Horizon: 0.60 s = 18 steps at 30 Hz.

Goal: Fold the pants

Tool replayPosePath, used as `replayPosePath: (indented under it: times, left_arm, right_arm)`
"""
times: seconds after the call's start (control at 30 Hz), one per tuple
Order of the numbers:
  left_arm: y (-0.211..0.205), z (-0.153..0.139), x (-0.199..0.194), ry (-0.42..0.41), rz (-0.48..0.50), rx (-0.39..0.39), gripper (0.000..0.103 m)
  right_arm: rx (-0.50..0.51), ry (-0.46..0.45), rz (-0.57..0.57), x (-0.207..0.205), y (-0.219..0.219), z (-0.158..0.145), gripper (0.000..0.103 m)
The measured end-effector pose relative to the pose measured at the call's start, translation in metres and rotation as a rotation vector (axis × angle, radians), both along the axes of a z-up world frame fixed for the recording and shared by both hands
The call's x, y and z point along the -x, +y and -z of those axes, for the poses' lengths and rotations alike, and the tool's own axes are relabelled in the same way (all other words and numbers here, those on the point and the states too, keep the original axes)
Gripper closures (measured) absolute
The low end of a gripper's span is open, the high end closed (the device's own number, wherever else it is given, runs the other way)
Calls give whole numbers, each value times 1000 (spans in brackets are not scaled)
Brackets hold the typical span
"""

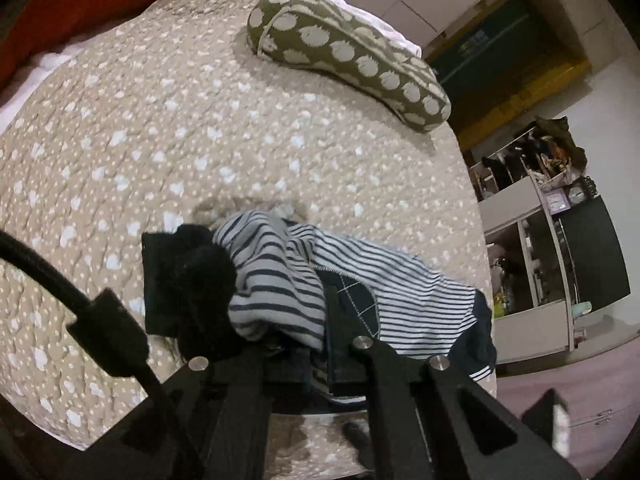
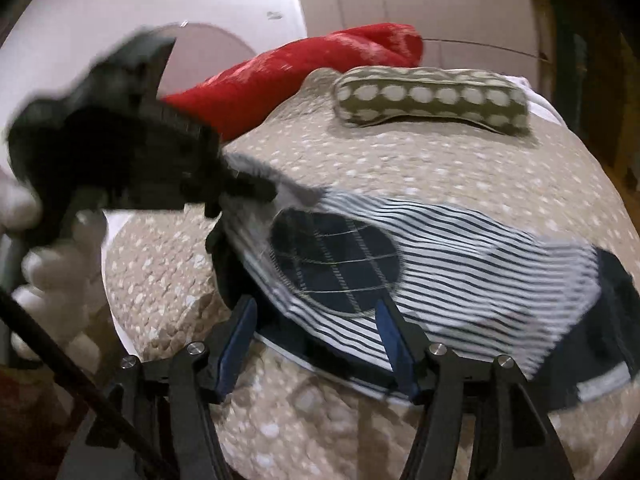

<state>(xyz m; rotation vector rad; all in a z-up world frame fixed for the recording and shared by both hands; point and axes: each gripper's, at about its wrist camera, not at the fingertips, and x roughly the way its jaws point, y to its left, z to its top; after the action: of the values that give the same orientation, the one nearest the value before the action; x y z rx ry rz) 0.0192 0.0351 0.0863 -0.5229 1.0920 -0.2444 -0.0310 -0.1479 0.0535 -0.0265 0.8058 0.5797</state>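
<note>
The pants [image 1: 404, 300] are small, white with navy stripes, with a navy checked knee patch [image 2: 340, 264] and navy cuffs. They lie bunched on the beige dotted quilt [image 1: 160, 140]. My left gripper [image 1: 304, 344] is shut on a bunch of the striped cloth, which hides its fingertips. In the right wrist view the left gripper [image 2: 240, 196] pulls one end of the pants [image 2: 460, 280] up and to the left. My right gripper [image 2: 316, 320] is open, its blue-padded fingers [image 2: 236, 340] at the near edge of the pants, around the patch.
A long olive pillow with white dots [image 1: 348, 52] lies at the far side of the bed. A red blanket [image 2: 304, 68] is behind it. The bed edge drops off to the right, with shelves [image 1: 540, 208] beyond. A gloved hand [image 2: 60, 264] holds the left gripper.
</note>
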Motion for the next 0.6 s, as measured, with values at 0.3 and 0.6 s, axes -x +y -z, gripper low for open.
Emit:
replayPosePath:
  times: [0.3, 0.6]
  left_arm:
    - [6, 0, -4, 12, -12, 36, 99]
    - [0, -8, -64, 25, -16, 27, 98]
  right_arm:
    - [240, -26, 84, -18, 6, 25, 98]
    - [224, -83, 88, -94, -18, -44, 98]
